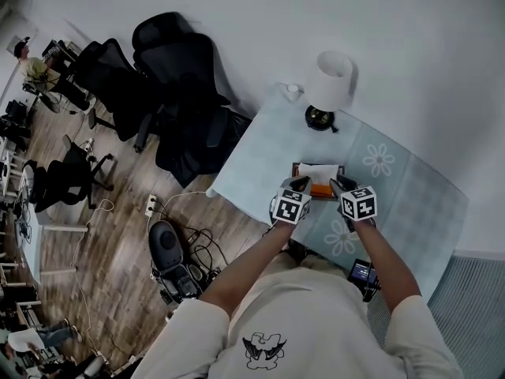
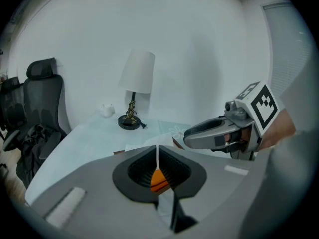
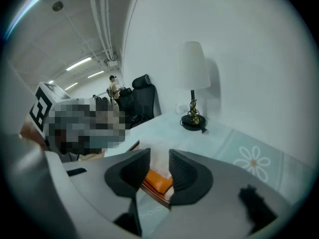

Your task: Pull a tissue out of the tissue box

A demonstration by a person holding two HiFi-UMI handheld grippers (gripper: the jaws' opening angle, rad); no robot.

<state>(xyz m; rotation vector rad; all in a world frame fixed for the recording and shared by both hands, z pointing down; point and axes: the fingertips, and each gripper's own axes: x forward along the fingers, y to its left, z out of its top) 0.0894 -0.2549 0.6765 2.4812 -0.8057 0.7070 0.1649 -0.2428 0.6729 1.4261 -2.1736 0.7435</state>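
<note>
Nothing is pulled yet: the tissue (image 1: 318, 171) sits in its box (image 1: 321, 189), the left gripper (image 1: 300, 184) closed and empty, the right gripper (image 1: 341, 185) parted just before it.

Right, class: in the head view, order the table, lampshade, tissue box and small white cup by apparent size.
1. table
2. lampshade and tissue box: look alike, so unranked
3. small white cup

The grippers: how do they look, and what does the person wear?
The left gripper and the right gripper are grey with black ribbed jaws; each carries a white cube with black square markers. The person wears a pale short-sleeved shirt with a dark print.
</note>
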